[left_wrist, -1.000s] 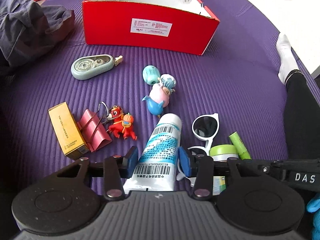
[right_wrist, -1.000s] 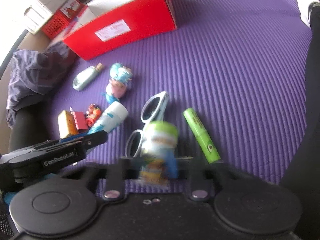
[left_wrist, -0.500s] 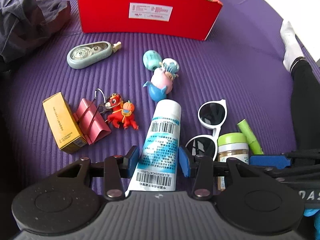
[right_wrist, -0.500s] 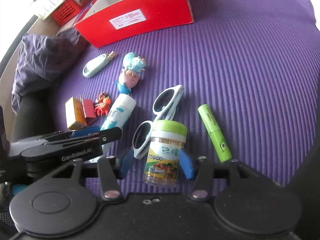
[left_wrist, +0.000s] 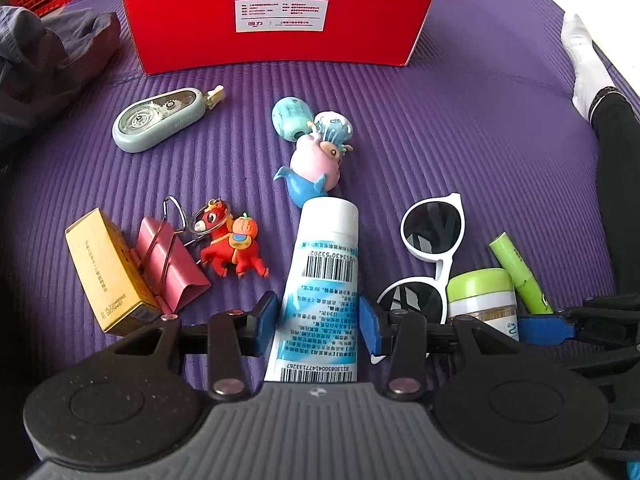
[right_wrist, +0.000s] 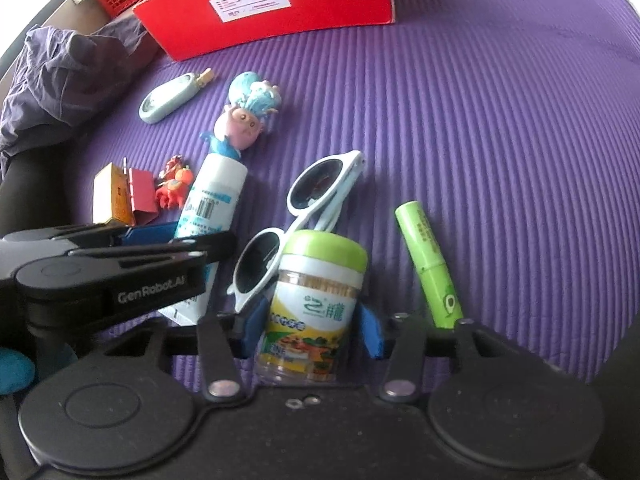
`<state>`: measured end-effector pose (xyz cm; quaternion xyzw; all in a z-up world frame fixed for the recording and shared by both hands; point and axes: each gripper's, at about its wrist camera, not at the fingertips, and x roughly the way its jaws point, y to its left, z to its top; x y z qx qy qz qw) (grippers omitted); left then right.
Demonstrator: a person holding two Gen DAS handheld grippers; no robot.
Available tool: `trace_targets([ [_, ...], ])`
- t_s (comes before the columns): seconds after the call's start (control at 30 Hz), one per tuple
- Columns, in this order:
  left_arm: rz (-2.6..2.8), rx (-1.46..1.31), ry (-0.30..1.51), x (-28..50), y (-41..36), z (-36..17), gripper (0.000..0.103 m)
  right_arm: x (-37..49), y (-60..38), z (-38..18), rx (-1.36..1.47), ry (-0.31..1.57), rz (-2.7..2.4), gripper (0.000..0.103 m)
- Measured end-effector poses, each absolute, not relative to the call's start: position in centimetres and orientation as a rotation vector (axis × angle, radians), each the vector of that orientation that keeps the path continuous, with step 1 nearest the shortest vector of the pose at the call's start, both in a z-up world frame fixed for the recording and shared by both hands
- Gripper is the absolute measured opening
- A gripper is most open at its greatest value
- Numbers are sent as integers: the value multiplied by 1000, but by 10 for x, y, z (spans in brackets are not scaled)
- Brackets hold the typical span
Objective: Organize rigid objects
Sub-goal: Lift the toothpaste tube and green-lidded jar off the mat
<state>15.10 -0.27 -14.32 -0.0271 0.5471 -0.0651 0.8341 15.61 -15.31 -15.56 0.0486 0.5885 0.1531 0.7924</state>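
Note:
A white and blue tube (left_wrist: 324, 280) lies on the purple mat (left_wrist: 460, 128), and my left gripper (left_wrist: 318, 322) is shut on its lower half, a blue pad on each side. In the right wrist view a green-lidded jar (right_wrist: 316, 292) stands upright between the pads of my right gripper (right_wrist: 310, 330). Those jaws are closing, with a thin gap still showing at the right pad. The jar (left_wrist: 480, 300) stands just right of the tube, against white sunglasses (left_wrist: 432, 232). The left gripper's fingers (right_wrist: 120, 256) reach in from the left over the tube (right_wrist: 208, 208).
An open red box (left_wrist: 276, 20) stands at the back. On the mat lie a correction tape (left_wrist: 160, 124), a pig toy (left_wrist: 316, 160), a teal sharpener (left_wrist: 290, 120), a red horse keychain (left_wrist: 232, 244), a pink binder clip (left_wrist: 168, 268), a yellow carton (left_wrist: 104, 272) and a green stick (right_wrist: 428, 264). A person's leg (left_wrist: 616, 160) borders the right side.
Both grippers have sunk closer to the mat. The jar, blurred a second ago, now stands sharp and still between the right pads. The left grip on the tube is unchanged.

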Motion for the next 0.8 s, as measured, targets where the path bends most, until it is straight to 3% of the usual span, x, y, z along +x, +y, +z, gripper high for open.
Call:
trace_targets([
  [0.67, -99, -192, 1047, 139, 21, -100, 39, 151, -173, -108, 166, 1162, 360, 45],
  [0.73, -94, -212, 1033, 140, 25, -93, 30, 154, -174, -100, 171, 1146, 369, 45],
  [0.77, -98, -224, 1026, 140, 27, -90, 17, 156, -174, -96, 173, 1138, 373, 45],
  [0.8, -103, -236, 1021, 142, 29, -87, 16, 158, -173, -93, 172, 1131, 375, 45],
])
